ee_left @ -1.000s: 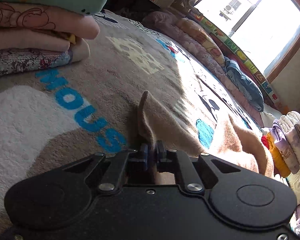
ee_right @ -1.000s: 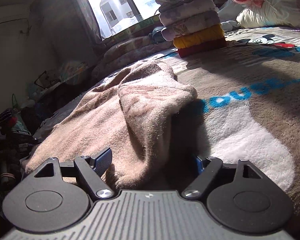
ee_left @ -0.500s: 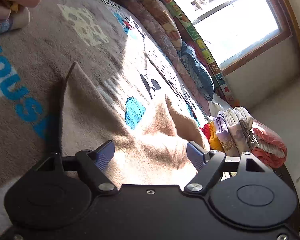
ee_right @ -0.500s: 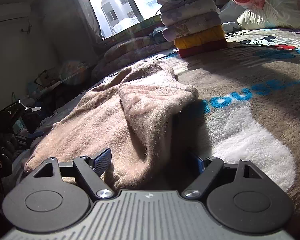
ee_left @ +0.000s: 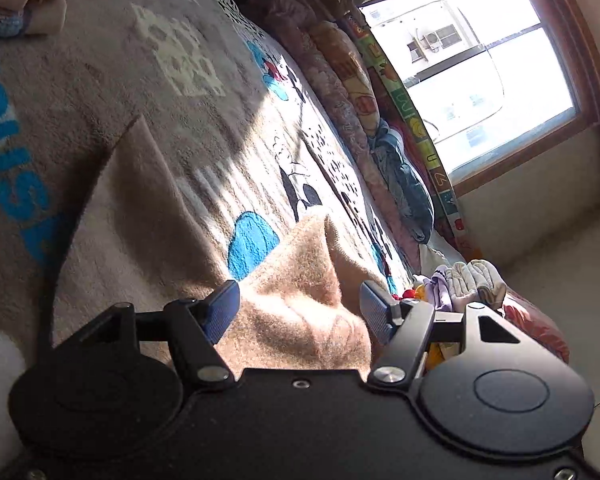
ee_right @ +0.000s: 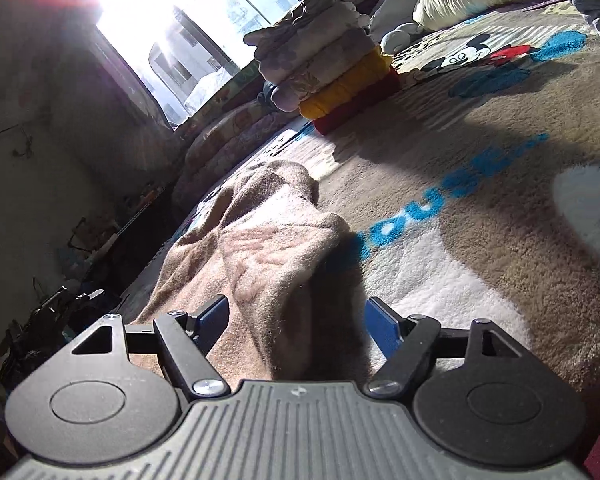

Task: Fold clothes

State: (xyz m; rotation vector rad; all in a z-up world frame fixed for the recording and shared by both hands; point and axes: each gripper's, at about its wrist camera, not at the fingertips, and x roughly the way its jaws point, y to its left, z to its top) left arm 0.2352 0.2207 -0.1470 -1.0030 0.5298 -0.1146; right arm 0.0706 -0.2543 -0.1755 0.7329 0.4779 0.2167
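The left gripper (ee_left: pixel 298 306) has its blue fingers (ee_left: pixel 222 310) spread wide apart, and they hold nothing. One second ago these fingers were pinched shut on a raised fold of the tan fleece garment (ee_left: pixel 300 304). Half a second ago they were already open. The view from this gripper has also turned more toward the window (ee_left: pixel 472 64), and less of the pile of folded clothes (ee_left: pixel 24 8) at the top left corner shows than before.

The tan fleece garment lies on the bed, on top of the blanket (ee_left: pixel 160 92) with the blue letters and cartoon mouse pictures. Part of it lies flat and ends in a point out on the blanket. A bunched hump of it sits between the left fingers, but I cannot tell if they touch it.

The right gripper (ee_right: pixel 296 320) is wide open too, just as it was in both earlier looks, and it grips nothing. A thick fold of the garment (ee_right: pixel 276 256) runs up between its fingers (ee_right: pixel 214 320). This view now tips to one side, where before it sat level.

Past the garment, a second stack of folded clothes (ee_right: pixel 332 76) stands on the blanket (ee_right: pixel 500 208) near the far edge of the bed, by the window (ee_right: pixel 180 40). Red is at the bottom, yellow is above it, and pale ones are on top.
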